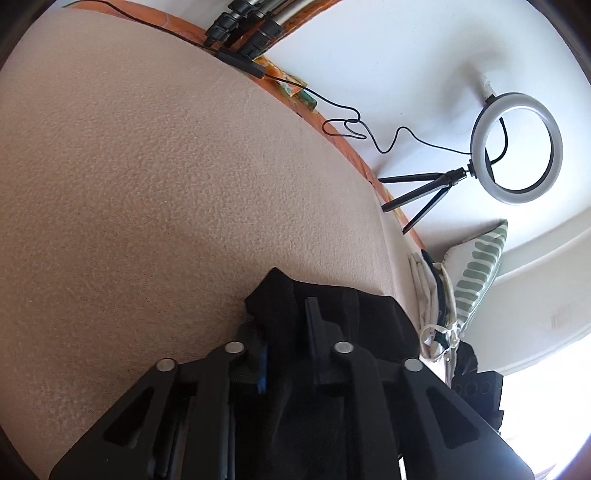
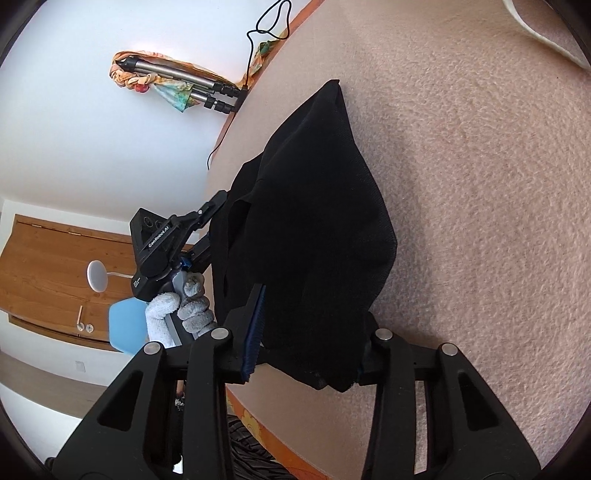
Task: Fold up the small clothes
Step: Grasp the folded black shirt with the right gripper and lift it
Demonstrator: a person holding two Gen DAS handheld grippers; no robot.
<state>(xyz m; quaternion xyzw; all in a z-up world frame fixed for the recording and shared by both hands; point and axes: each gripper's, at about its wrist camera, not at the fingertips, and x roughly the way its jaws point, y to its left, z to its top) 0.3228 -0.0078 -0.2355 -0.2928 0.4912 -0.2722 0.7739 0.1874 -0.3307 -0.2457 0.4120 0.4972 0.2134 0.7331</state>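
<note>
A small black garment (image 2: pixel 314 221) hangs bunched between my two grippers above the beige textured cloth surface (image 2: pixel 480 184). My right gripper (image 2: pixel 310 325) is shut on its near edge; the cloth drapes over the jaws and hides the right finger. My left gripper (image 1: pixel 288 317) is shut on the garment's other edge (image 1: pixel 332 314), with black fabric wedged between its fingers. The left gripper also shows in the right wrist view (image 2: pixel 207 221), held by a grey-gloved hand (image 2: pixel 184 306) at the garment's far side.
A ring light on a small tripod (image 1: pixel 517 147) and its cable (image 1: pixel 347 125) stand at the surface's edge. Larger tripod legs (image 1: pixel 243 26) lie at the far edge. A striped pillow (image 1: pixel 476 266) and pale clothes (image 1: pixel 432 295) sit right of the garment.
</note>
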